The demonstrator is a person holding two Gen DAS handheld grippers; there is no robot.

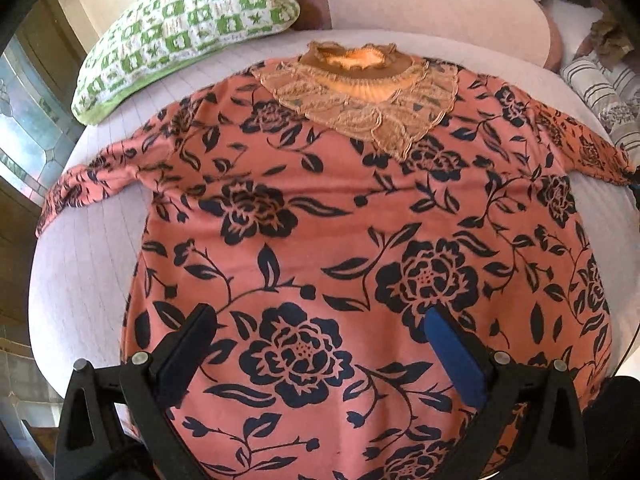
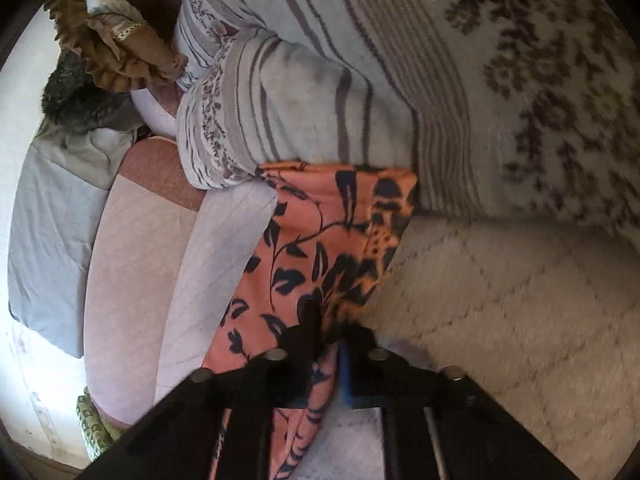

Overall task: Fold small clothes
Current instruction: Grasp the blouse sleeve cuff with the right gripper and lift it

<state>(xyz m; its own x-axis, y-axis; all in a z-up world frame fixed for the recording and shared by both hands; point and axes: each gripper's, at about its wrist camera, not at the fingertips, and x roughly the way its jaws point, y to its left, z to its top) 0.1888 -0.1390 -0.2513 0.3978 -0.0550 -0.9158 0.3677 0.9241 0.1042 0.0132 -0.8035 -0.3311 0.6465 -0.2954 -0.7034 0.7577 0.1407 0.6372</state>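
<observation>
Lilac quilted fabric covers the rounded sofa seat (image 1: 86,264) on which the work is done; its padded backrest (image 1: 432,4) rises beyond the far edge of the seat as seen from the left gripper. Ahead and to the left of that gripper a green-and-white checked pillow (image 1: 180,28) leans in the corner, with a leaded window pane (image 1: 28,128) further left. Ahead and to the right lies a striped grey-and-white cushion (image 1: 604,92). Salmon-coloured with dark floral print, the blouse (image 1: 320,208) is spread flat, front up, directly below and ahead of the left gripper; its tan lace collar (image 1: 372,100) points away from the gripper and one sleeve (image 1: 92,184) extends to the left. The left gripper (image 1: 320,320) hovers over the lower body of the blouse, pointing toward the collar, jaws spread wide with nothing between them; one black finger (image 1: 192,344) and one blue-padded finger (image 1: 452,356) frame a printed rose. In the right wrist view, the right gripper (image 2: 330,340) is clamped narrowly on the blouse's other sleeve (image 2: 320,240), the cloth pinched between its fingers, with the sleeve running forward from the jaws to its cuff against the striped cushion (image 2: 288,92). To the right of this gripper lies a pale quilted cover (image 2: 520,300); ahead and to the left are a brown ruffled garment (image 2: 116,48) and a folded grey cloth (image 2: 52,216).
</observation>
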